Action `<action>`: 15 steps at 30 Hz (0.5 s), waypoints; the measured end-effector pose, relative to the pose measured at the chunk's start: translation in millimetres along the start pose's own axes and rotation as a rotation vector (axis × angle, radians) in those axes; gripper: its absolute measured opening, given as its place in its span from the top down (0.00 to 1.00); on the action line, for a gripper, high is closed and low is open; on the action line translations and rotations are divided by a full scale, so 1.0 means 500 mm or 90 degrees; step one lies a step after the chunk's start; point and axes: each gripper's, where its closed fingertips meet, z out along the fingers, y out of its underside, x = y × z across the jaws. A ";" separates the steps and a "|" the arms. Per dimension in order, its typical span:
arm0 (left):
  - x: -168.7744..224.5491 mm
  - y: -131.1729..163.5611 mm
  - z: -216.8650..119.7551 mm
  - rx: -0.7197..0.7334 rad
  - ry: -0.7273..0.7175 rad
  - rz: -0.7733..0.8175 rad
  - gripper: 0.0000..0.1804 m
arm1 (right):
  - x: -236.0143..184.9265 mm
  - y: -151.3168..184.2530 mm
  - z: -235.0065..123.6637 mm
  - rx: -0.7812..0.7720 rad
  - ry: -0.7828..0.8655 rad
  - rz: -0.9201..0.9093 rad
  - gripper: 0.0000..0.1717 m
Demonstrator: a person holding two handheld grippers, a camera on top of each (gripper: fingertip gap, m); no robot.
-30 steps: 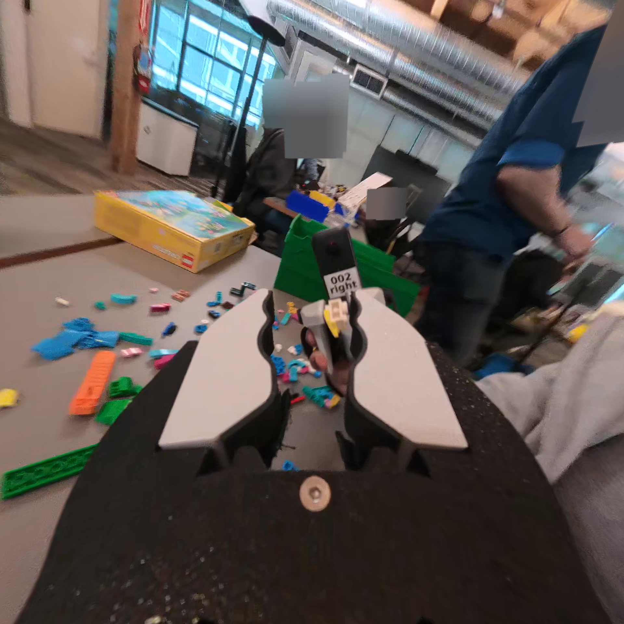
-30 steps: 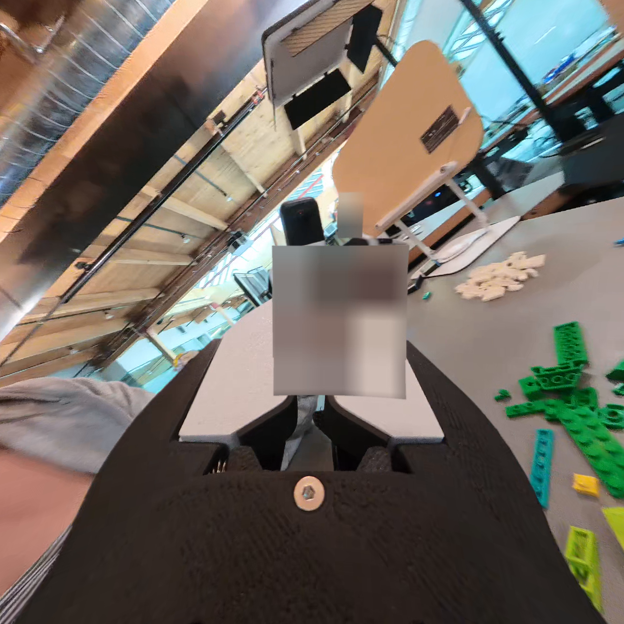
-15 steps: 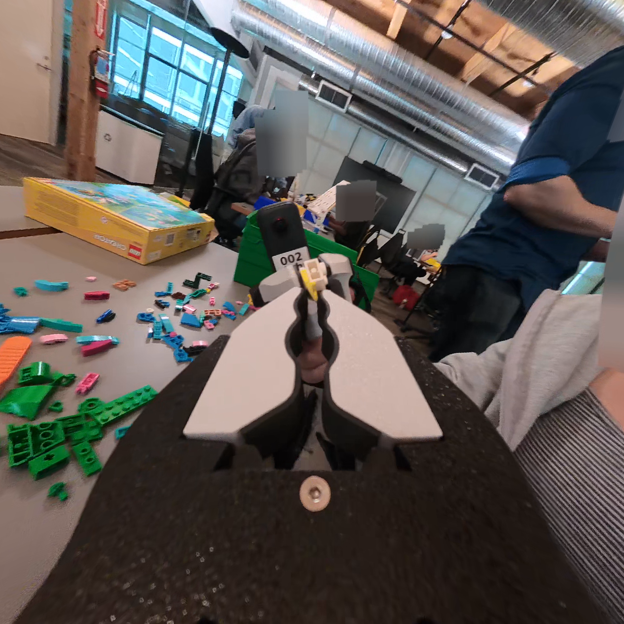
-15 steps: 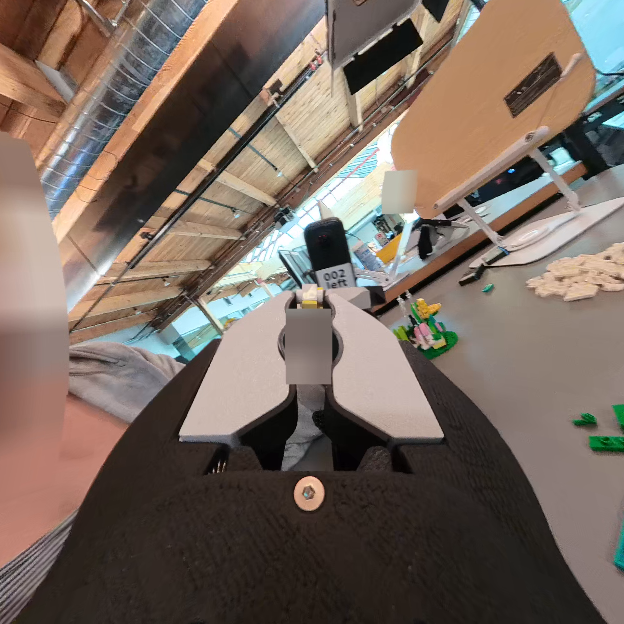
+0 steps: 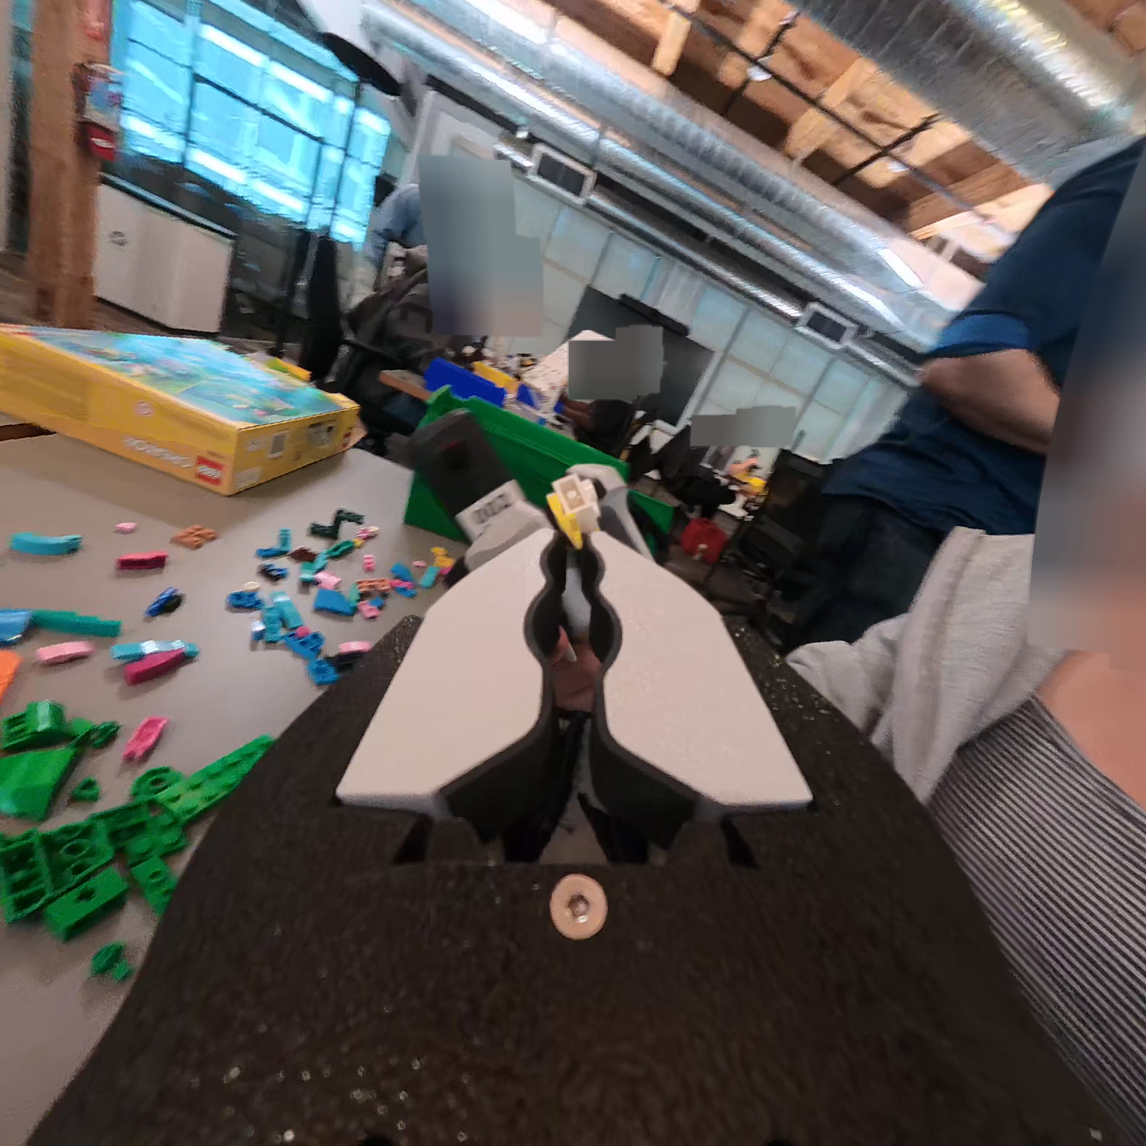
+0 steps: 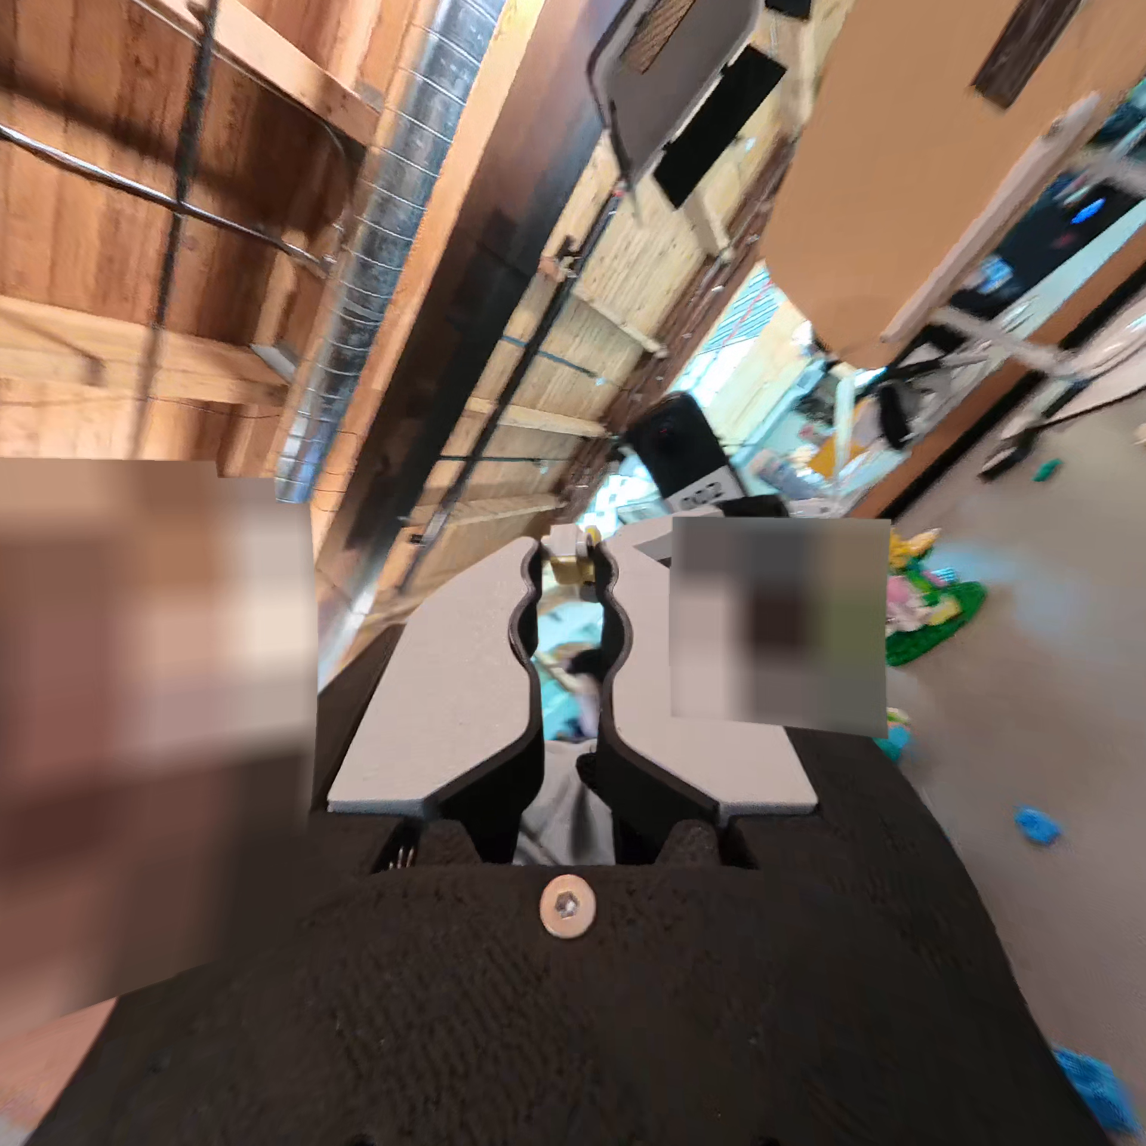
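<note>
In the left wrist view my left gripper (image 5: pixel 572 538) is raised above the grey table (image 5: pixel 186 496), and its tips are pinched on the lower yellow part of a small yellow and white brick piece (image 5: pixel 575 501). My right gripper (image 5: pixel 496 539) faces it from beyond, with its grey fingers on either side of the same piece. In the right wrist view my right gripper (image 6: pixel 567 555) is shut on that piece (image 6: pixel 565 567) at its tips. The left gripper (image 6: pixel 682 453) shows just behind, partly under a blurred patch.
A yellow box (image 5: pixel 167 397) and a green bin (image 5: pixel 527 453) stand at the back of the table. Loose blue and pink bricks (image 5: pixel 297 614) and green bricks (image 5: pixel 74 856) lie to the left. A person in a blue shirt (image 5: pixel 1023 403) stands at the right. A small flower model (image 6: pixel 924 595) sits on the table. Left and right tips are no more than a few centimetres apart.
One second ago my left gripper was open around the piece that the right gripper held. It has since closed on the piece, and both grippers have tilted upward together.
</note>
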 end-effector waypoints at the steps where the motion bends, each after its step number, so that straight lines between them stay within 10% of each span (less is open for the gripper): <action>1: -0.011 0.003 0.001 -0.005 -0.031 0.008 0.98 | 0.008 -0.005 -0.003 0.001 0.041 -0.052 0.92; 7: -0.070 -0.004 -0.021 -0.075 -0.323 0.325 0.98 | 0.065 -0.033 -0.031 -0.018 0.298 -0.295 0.86; 15: -0.057 -0.026 -0.025 -0.109 -0.478 0.602 0.98 | 0.059 -0.024 -0.010 0.023 0.225 -0.183 0.82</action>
